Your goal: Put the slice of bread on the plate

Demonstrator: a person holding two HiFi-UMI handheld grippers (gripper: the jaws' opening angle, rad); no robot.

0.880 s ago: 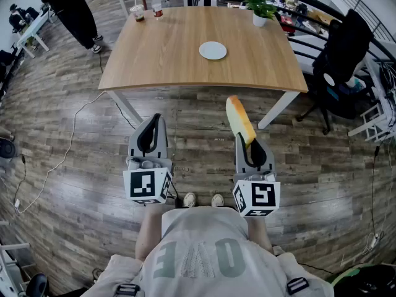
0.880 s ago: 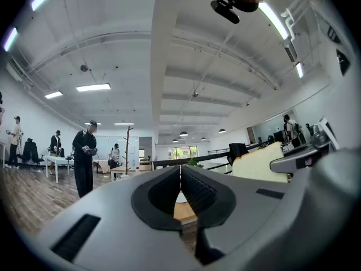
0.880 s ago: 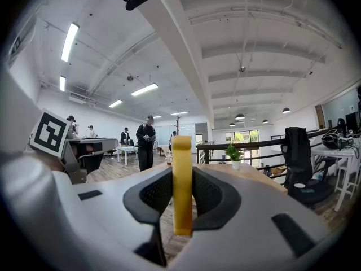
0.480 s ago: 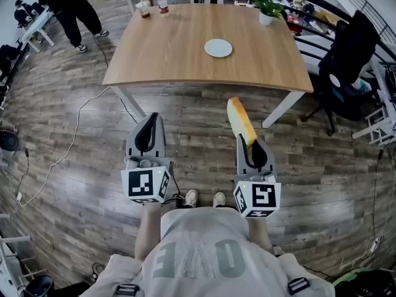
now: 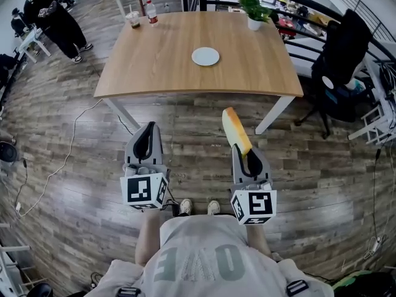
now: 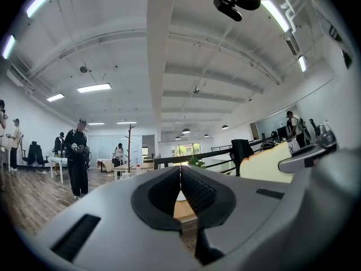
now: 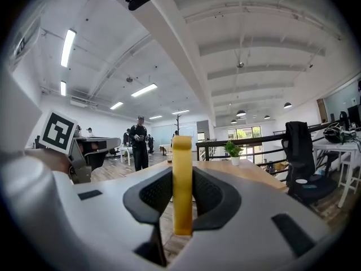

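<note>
My right gripper (image 5: 245, 155) (image 7: 182, 193) is shut on the slice of bread (image 5: 236, 130) (image 7: 182, 179), which stands on edge between the pads and sticks out ahead of the jaws. The bread also shows at the right of the left gripper view (image 6: 265, 164). My left gripper (image 5: 146, 141) (image 6: 180, 188) is shut with nothing in it, level with the right one. Both are held over the wooden floor, short of the table. The small white plate (image 5: 205, 56) lies near the middle of the wooden table (image 5: 142, 67), well ahead of both grippers.
A potted plant (image 5: 253, 9) stands at the table's far right; a cup (image 5: 133, 20) and a bottle (image 5: 151, 13) at its far left. A black office chair (image 5: 337, 60) is right of the table. People (image 5: 48, 18) stand at far left. A cable (image 5: 68, 147) runs across the floor.
The view has shifted a little: the table and plate sit slightly left of where they were. Both grippers keep their pose, the bread still held in the right one. The person at far left has walked off.
</note>
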